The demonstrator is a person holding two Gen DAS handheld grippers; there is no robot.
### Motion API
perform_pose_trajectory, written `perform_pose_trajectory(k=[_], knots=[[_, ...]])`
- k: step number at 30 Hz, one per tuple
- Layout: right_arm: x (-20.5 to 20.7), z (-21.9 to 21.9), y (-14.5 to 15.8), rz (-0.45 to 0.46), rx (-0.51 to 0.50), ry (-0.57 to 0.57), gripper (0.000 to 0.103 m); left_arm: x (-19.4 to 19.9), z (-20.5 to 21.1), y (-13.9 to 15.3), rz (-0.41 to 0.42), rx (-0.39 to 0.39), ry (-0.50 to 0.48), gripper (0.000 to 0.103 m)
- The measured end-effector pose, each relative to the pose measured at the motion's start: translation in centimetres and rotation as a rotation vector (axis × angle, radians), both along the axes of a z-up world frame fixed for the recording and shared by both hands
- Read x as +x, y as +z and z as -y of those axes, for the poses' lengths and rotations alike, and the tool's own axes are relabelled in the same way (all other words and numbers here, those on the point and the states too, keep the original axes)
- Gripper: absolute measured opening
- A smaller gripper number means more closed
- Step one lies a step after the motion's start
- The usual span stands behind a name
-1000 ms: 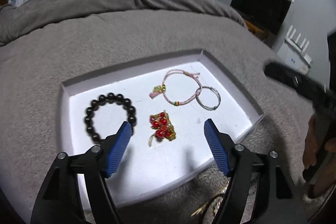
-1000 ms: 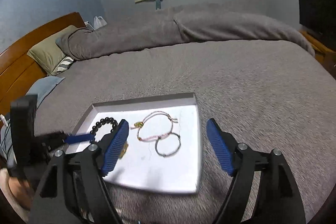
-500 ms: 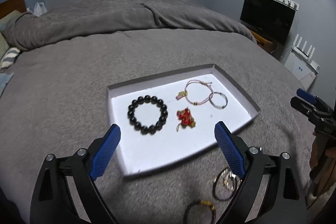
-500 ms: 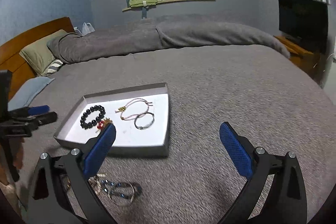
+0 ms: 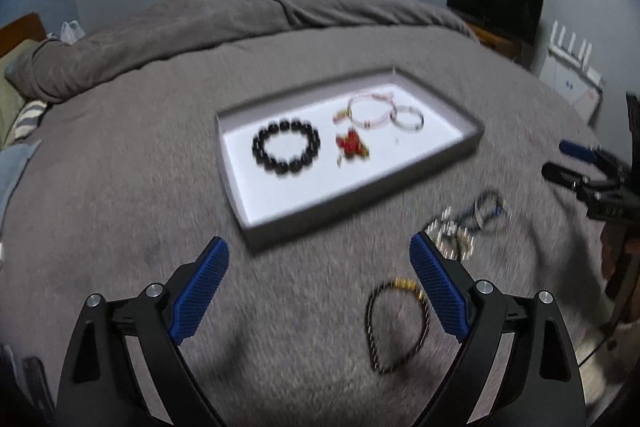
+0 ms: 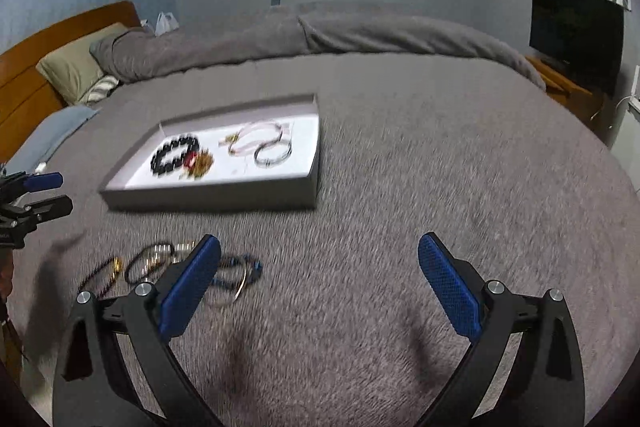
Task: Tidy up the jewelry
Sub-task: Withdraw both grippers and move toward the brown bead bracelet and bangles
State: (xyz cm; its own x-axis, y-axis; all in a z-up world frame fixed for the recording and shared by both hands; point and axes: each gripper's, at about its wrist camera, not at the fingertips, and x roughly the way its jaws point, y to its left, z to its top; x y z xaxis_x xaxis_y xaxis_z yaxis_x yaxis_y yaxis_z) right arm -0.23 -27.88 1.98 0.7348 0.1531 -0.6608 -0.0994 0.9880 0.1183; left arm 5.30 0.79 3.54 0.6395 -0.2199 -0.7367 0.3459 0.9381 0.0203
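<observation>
Grey blanket (image 5: 120, 155) holds tray (image 5: 452, 155) far, loose bracelets (image 5: 400, 323) near. Left gripper (image 5: 318, 291), right gripper (image 6: 320, 287): fingers apart, empty.

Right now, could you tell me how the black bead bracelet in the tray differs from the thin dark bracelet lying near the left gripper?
The black bead bracelet lies inside the tray; the thin dark bracelet lies on the grey blanket. The first has chunky round beads, the second a slim band with a gold section. Both lie flat, ungripped.
</observation>
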Motion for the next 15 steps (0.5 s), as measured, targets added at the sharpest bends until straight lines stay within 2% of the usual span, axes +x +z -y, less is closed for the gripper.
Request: perform_pose_trajectory(k=[3,8,15], knots=[[0.0,-0.7,-0.9,-0.024,-0.003,0.013,0.098,-0.5,0.4,-1.9,-0.030,0.042,-0.014,0.092],[0.1,-1.8,-1.7,-0.039,-0.030,0.030,0.098,-0.7,0.3,-4.0,-0.078,0.046,-0.013,0.092],[0.2,-2.6,-2.1,-0.047,-0.035,0.055,0.095,-1.1,0.3,-4.4,-0.081,0.049,-0.022,0.092]])
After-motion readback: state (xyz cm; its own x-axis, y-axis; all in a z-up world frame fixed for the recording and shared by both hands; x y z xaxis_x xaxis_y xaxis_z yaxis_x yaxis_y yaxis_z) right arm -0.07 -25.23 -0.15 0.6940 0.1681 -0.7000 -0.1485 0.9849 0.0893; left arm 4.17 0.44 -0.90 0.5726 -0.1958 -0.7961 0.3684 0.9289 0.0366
